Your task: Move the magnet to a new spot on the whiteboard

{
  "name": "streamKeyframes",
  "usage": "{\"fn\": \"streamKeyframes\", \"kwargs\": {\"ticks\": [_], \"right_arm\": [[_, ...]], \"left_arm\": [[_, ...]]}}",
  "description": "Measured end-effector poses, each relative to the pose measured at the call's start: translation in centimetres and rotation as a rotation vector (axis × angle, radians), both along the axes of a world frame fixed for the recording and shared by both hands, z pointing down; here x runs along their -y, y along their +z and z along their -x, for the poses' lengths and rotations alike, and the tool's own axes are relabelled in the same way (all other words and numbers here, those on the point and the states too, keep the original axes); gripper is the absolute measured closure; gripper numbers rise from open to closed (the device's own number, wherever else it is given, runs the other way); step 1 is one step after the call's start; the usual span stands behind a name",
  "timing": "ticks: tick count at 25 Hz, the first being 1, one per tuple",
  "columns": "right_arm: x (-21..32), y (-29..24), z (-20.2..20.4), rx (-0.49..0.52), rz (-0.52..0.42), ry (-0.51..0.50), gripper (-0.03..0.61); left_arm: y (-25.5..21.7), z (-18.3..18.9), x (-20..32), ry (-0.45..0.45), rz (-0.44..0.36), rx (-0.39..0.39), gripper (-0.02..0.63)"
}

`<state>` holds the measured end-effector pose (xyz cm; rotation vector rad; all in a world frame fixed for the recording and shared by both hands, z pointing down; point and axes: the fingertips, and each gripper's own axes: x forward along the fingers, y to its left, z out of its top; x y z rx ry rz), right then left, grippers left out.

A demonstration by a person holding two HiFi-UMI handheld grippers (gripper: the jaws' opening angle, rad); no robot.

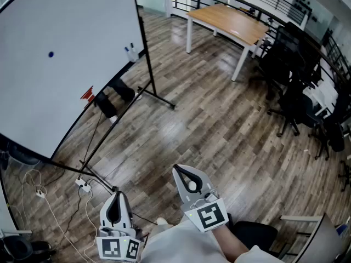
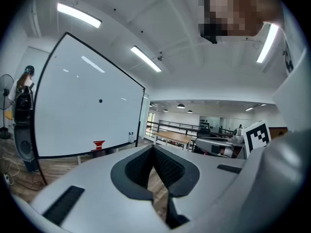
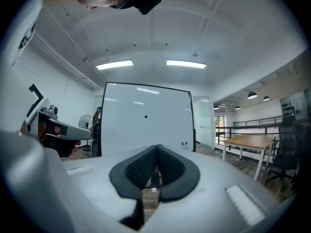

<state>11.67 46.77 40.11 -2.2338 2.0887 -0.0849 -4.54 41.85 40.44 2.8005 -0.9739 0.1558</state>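
From the clenched, empty left gripper and right gripper, the small dark round magnet lies well apart at eleven o'clock.

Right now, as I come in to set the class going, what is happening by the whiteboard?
A person stands back from the whiteboard, one hand-held gripper in each hand. The left hand-held gripper and the right hand-held gripper are both shut and empty, held low over the floor. The small dark magnet sits on the board, untouched, well away from both.
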Motion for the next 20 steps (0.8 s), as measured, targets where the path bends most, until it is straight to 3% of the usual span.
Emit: {"fn": "streamKeyframes", "kwargs": {"ticks": [4, 8, 20], "right_arm": [[2.6, 0.7, 7.2, -0.082, 0.028, 0.001, 0.581], [4.1, -0.1, 11.2, -0.112, 0.027, -0.052, 0.581], [4.8, -1.4, 9.9, -0.063, -0.057, -0.095, 0.581]], "left_arm": [[0.9, 6.7, 4.1, 0.009, 0.027, -0.017, 0.607], [0.7, 10.1, 5.3, -0.014, 0.013, -0.041, 0.607], [-1.5, 8.5, 4.9, -0.036, -0.041, -0.043, 0.607]]}}
